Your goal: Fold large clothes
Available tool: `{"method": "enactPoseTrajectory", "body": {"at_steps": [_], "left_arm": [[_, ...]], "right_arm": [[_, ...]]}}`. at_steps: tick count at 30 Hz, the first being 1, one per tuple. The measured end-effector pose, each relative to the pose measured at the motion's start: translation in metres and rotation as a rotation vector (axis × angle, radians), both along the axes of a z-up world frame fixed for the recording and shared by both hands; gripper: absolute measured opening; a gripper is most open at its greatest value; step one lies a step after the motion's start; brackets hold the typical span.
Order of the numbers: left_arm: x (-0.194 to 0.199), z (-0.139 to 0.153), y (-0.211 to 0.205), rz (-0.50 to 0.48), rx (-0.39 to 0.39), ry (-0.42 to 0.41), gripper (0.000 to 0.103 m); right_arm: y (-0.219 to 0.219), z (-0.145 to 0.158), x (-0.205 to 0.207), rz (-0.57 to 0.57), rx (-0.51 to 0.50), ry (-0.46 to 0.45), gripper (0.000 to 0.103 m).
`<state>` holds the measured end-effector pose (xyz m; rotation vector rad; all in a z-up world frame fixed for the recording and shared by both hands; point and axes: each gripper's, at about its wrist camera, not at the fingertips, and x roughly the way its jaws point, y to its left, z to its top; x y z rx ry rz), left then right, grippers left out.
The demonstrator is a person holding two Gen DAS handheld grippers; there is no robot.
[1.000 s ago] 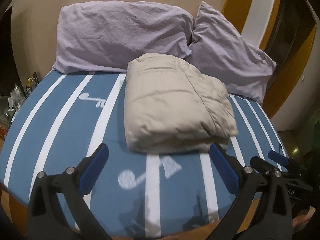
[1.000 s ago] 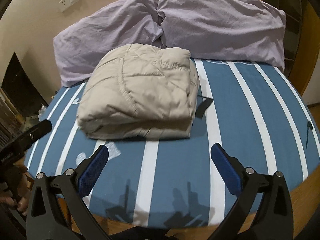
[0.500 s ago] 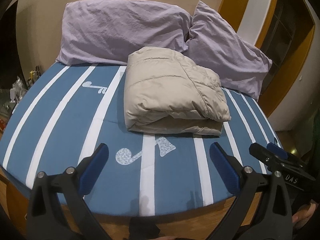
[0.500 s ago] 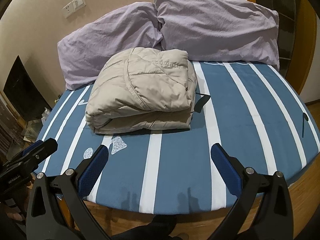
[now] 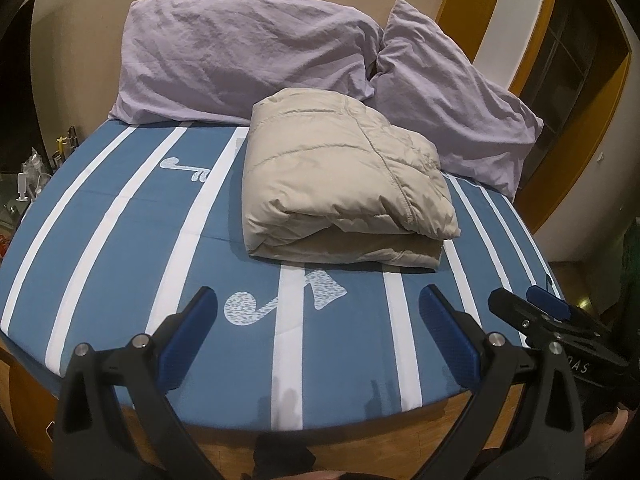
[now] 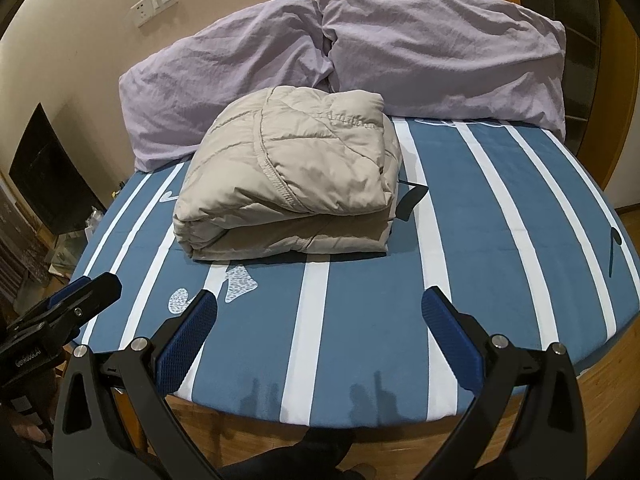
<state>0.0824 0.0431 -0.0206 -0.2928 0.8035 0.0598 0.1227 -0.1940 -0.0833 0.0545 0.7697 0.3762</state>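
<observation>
A beige quilted jacket [image 5: 344, 184] lies folded into a thick rectangular bundle on the blue striped bed [image 5: 132, 248]. It also shows in the right wrist view [image 6: 292, 176] on the same bed [image 6: 500, 248]. My left gripper [image 5: 318, 300] is open and empty, held back over the bed's front edge, well short of the jacket. My right gripper [image 6: 320, 302] is open and empty, also at the front edge. Each gripper shows in the other's view: the right one at the right [image 5: 540, 316], the left one at the left [image 6: 80, 296].
Two lilac pillows [image 5: 248, 52] [image 5: 448, 96] lean on the wall behind the jacket. A black strap [image 6: 412, 196] lies beside the jacket's right side. The wooden bed frame [image 6: 400, 440] runs below the mattress. Cluttered items [image 5: 28, 176] stand left of the bed.
Both grippers have pulled back and lowered away from the folded jacket, so the bed's front edge and wooden frame now show. Both stay open and empty.
</observation>
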Motion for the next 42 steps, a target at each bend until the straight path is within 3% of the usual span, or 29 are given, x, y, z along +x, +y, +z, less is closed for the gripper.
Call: {"method": "enactPoseTrajectory", "body": {"at_steps": [42], "left_arm": [[0.0038,-0.0031,-0.0067,-0.015,0.006,0.009,0.101]], "right_arm": [[0.0029,-0.0044,0.0003,0.01,-0.009,0.01,0.102]]}}
